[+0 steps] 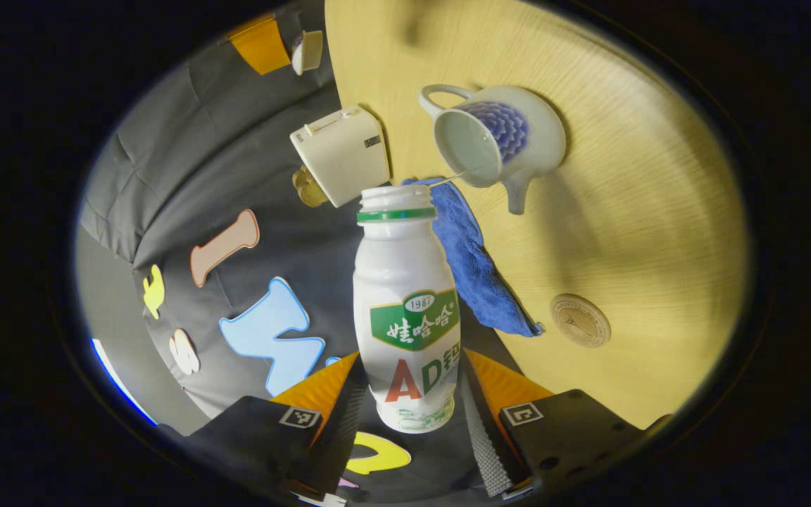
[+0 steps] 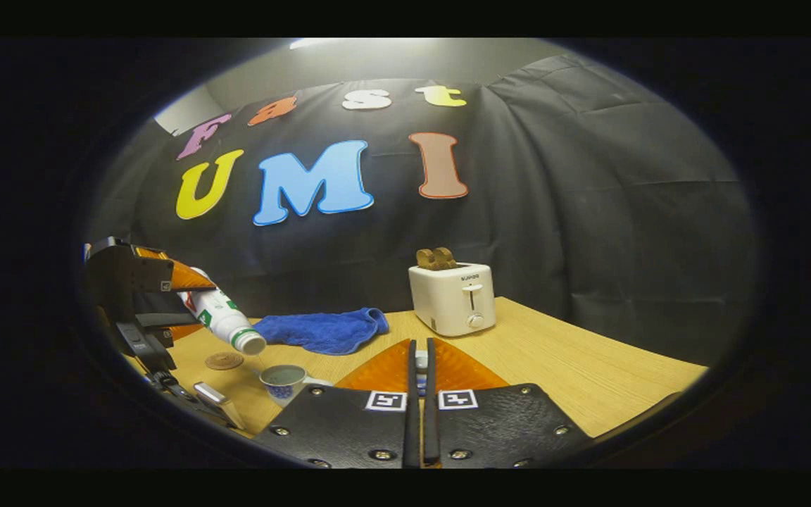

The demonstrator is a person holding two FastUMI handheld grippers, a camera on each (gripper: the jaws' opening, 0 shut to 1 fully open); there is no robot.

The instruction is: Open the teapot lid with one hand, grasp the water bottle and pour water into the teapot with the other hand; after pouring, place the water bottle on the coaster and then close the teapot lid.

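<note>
POURING STEP, mid-stream: my left tongs (image 1: 411, 384) clamp the lower body of the white water bottle (image 1: 405, 282), both fingers pressed on its sides. The bottle is tipped w/ its capless, green-ringed neck aimed down at the teapot (image 1: 497, 141). A thin thread of water runs from the bottle's mouth to the pot's open rim. The teapot, white w/ a blue scale pattern, stands lidless on the wooden table (image 1: 645, 211), toward its near-left corner in the right gripper view.

My right tongs (image 2: 419, 352) are held off to the side, fingers drawn narrow. A sliver of white and blue shows pinched between them, which I take to be the teapot lid (image 2: 417, 366), though too little is visible to be sure.

The round cork coaster (image 1: 580, 320) lies bare, near the pot and just beside the blue towel (image 1: 472, 260). A white toaster (image 1: 342, 155) w/ toast (image 2: 436, 258) in its slots stands toward the table's back edge.

Judgement: the lid is off and water is going in, so the pour is the step in hand. The next move calls for holding the neck steady over the rim, then righting the bottle w/o dripping. The bottle then goes upright onto the coaster, and the lid goes back on the pot.

Writing: the bottle wears a green banner label w/ white characters, and large red and green letters below. The toaster carries a small maker's mark above its lever.
</note>
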